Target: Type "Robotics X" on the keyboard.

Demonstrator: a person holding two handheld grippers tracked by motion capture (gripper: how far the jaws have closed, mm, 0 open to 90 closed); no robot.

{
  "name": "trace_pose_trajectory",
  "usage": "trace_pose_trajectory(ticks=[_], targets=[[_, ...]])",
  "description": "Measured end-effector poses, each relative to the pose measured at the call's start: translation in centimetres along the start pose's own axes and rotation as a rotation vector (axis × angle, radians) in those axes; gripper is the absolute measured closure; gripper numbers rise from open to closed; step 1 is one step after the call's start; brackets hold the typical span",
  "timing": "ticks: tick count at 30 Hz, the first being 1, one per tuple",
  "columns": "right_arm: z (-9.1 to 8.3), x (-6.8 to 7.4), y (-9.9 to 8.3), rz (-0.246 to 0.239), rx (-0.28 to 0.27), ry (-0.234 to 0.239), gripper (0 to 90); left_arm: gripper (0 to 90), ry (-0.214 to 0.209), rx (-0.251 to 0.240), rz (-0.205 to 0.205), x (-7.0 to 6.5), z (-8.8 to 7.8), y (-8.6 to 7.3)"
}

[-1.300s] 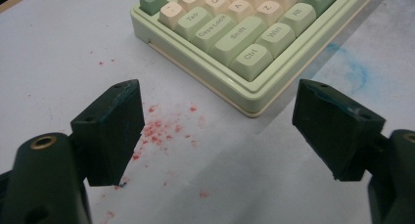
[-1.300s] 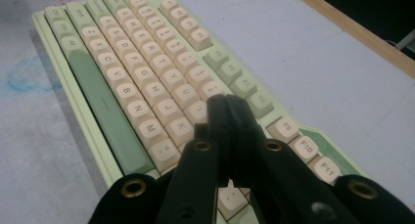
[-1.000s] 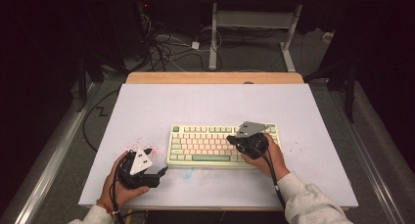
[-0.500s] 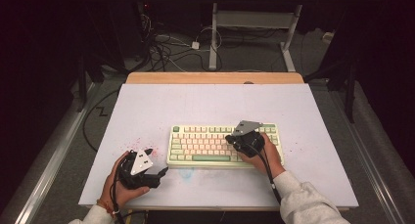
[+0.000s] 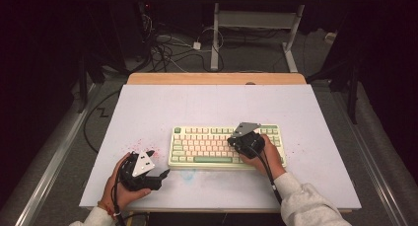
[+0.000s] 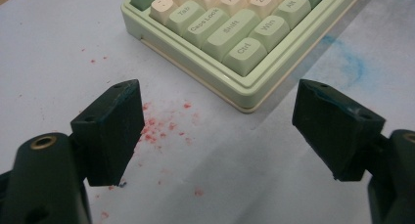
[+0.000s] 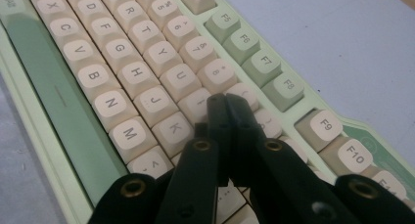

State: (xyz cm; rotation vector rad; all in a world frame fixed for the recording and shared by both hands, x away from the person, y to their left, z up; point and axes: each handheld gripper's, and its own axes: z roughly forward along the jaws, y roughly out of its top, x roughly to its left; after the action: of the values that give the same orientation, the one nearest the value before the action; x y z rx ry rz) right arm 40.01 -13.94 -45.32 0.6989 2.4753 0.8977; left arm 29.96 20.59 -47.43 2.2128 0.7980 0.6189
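My right claw [image 7: 226, 102] is pinched shut on nothing, tips pressing down among the keys by I and O on the keyboard [image 5: 197, 159]. In the last second it has barely shifted there, so the keypress seems underway. My left claw [image 5: 165, 174] gapes empty, just off the keyboard's left corner.

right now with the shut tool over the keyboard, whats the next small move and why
Probably a short dip straight down to press a key. The right tool is shut to a single tip, poised over the keyboard around the I and O keys, beside the K key. The left tool sits open, off the keyboard's corner.
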Motion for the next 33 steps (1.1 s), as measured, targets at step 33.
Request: trace_pose_trajectory(ticks=[33], targets=[[-4.2,-0.5,0.1,0.060,-0.195,-0.020,67.4,18.5,0.003,0.018,0.005,0.0,0.2,0.1]])
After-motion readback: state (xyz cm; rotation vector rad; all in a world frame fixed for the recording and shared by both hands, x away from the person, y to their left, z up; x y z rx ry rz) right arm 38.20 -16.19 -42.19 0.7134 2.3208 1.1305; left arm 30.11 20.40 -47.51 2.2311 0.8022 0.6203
